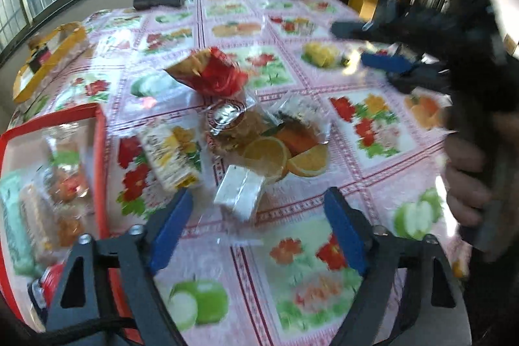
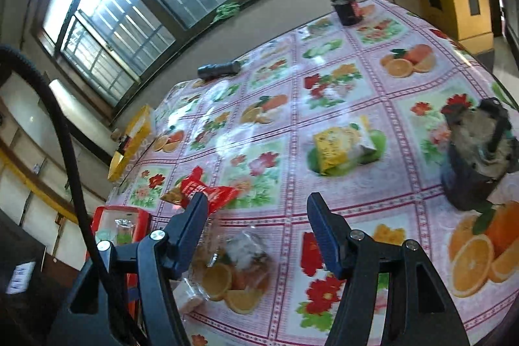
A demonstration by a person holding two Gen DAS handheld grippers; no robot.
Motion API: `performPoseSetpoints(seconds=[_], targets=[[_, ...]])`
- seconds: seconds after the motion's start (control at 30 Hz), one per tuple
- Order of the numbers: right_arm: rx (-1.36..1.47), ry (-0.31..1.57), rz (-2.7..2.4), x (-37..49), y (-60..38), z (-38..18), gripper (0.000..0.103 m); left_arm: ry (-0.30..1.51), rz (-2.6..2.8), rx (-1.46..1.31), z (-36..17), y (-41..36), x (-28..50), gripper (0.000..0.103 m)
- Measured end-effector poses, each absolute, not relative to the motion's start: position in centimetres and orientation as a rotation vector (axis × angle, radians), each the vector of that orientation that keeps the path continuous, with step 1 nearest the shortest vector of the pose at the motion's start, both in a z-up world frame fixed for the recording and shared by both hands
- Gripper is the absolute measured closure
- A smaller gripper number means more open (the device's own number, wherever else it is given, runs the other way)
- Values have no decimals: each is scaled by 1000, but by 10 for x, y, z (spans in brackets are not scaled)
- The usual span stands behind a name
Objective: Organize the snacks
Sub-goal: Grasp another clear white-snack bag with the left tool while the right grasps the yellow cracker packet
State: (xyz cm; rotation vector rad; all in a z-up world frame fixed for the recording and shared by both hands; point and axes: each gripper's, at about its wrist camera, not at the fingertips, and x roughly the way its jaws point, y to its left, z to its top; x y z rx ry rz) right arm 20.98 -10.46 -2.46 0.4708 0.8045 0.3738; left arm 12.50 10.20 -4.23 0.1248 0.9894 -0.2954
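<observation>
Two grippers, left gripper (image 1: 258, 218) and right gripper (image 2: 256, 227), poised wide open and empty above a fruit-print tablecloth (image 1: 373, 132). Loose snacks clustered mid-table: one red packet (image 1: 214, 72), one yellow-and-white packet (image 1: 170, 153), one white-wrapped block (image 1: 240, 192), several clear wrappers; more packets already in the red tray (image 1: 100, 158) at left. Around them, a yellow tray (image 1: 48, 54), dark flashlight (image 1: 159, 1), small jar (image 2: 347, 7); labels too blurred to read.
</observation>
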Motion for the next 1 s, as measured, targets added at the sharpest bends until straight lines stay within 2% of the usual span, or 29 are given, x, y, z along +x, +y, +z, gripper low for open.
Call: performPoseSetpoints(seconds=[0.13, 0.17, 0.2, 0.3, 0.6, 0.7, 1.0], targets=[[493, 790, 353, 208, -114, -23, 39, 1033, -225, 179, -59, 92, 137, 45], [493, 792, 347, 211, -116, -25, 39, 1043, -209, 185, -62, 92, 138, 57], [490, 789, 329, 211, -118, -25, 39, 1047, -206, 178, -65, 93, 138, 65], [471, 783, 297, 209, -120, -23, 39, 1012, -220, 132, -65, 97, 131, 69], [492, 774, 255, 211, -130, -21, 39, 855, -300, -57, -47, 123, 110, 70], [508, 815, 263, 226, -126, -22, 39, 844, -312, -103, -43, 132, 109, 70], [327, 950, 43, 303, -96, -35, 39, 834, -305, -133, -38, 141, 108, 70]])
